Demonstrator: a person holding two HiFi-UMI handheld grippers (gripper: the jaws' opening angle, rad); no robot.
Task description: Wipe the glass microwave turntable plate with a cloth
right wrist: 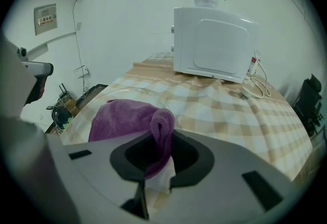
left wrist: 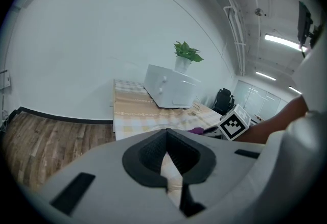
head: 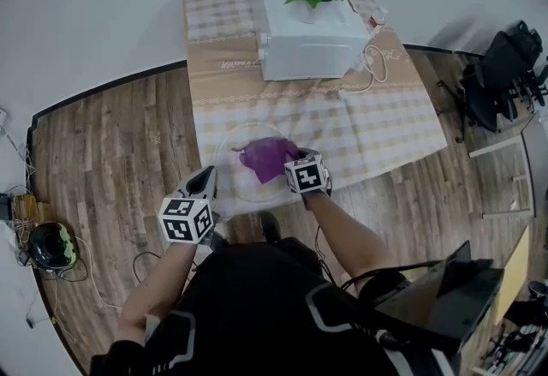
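Left gripper (head: pixel 208 180) nearest, at near edge of worktop (head: pixel 385 122), just beside rim of glass plate (head: pixel 227 147). Fingers pressed together, nothing between; probably parked to leave plate free, or ready to steady it. Right gripper (head: pixel 293 163) fingers pinched fold of purple cloth (head: pixel 265 156); rest lay bunched on plate, placed for dragging across glass. Right gripper view showed pinch clearly; head view hid it under marker cube (head: pixel 306 175). Left gripper view missed plate, caught only cloth sliver, microwave (left wrist: pixel 168 88), plant (left wrist: pixel 186 53).
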